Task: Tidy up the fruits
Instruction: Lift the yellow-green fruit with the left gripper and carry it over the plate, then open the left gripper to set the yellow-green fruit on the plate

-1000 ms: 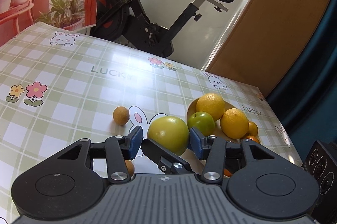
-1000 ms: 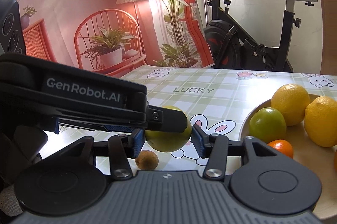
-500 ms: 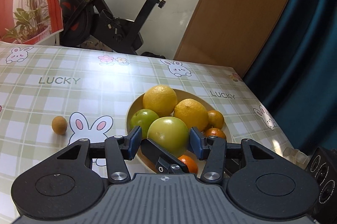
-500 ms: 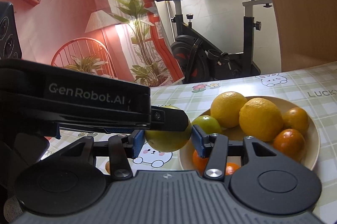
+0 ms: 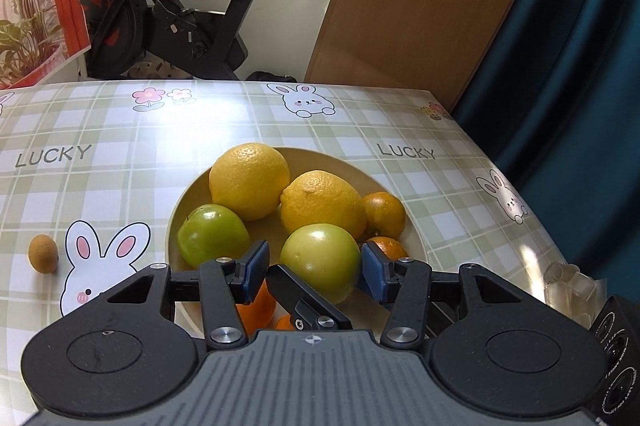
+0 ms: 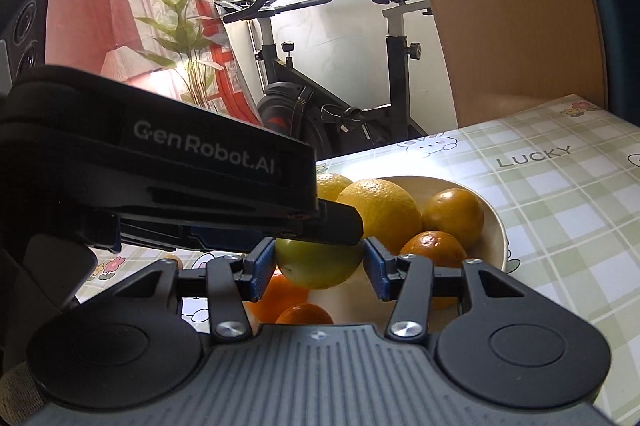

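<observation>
A yellow-green apple (image 5: 320, 260) is held over the cream bowl (image 5: 176, 222) between both pairs of fingers. My left gripper (image 5: 314, 264) has its right pad on the apple, while a gap shows at its left pad. My right gripper (image 6: 319, 264) is shut on the same apple (image 6: 316, 266), with the left gripper's body crossing above it. The bowl holds a green apple (image 5: 212, 236), two large yellow citrus (image 5: 250, 179), and several small oranges (image 5: 384, 211). A small brown fruit (image 5: 43, 253) lies on the cloth left of the bowl.
The table has a green checked cloth (image 5: 120, 129) with bunnies and "LUCKY" print. Its right edge (image 5: 532, 209) is close to the bowl. Clear plastic pieces (image 5: 568, 284) lie near that edge. An exercise bike (image 5: 192, 17) stands behind the table.
Both grippers carried the yellow-green apple rightward from beside the bowl to over its front part. The bowl's fruit have not moved.
</observation>
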A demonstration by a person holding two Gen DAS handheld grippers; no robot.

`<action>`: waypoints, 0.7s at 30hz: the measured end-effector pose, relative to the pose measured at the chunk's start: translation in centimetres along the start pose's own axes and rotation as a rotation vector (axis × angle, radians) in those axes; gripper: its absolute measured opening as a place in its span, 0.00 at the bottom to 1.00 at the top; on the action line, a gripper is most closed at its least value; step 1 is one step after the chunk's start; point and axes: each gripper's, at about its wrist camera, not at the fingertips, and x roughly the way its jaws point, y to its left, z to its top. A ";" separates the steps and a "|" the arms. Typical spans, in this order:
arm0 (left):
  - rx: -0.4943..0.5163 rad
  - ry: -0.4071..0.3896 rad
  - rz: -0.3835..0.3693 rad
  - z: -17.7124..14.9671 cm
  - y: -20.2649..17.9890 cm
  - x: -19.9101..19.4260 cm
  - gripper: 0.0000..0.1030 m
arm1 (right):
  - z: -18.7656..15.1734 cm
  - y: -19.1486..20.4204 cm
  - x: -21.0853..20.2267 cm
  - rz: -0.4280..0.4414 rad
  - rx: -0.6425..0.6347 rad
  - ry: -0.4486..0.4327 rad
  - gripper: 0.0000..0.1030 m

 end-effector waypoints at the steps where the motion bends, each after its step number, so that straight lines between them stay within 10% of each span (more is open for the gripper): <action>1: -0.004 0.004 0.004 0.1 0.2 0.1 0.52 | 0.0 0.0 0.1 0.002 0.005 0.007 0.49; 21: 0.003 -0.008 0.024 0.3 0.3 0.3 0.51 | 0.0 -0.2 0.8 -0.024 0.060 0.059 0.50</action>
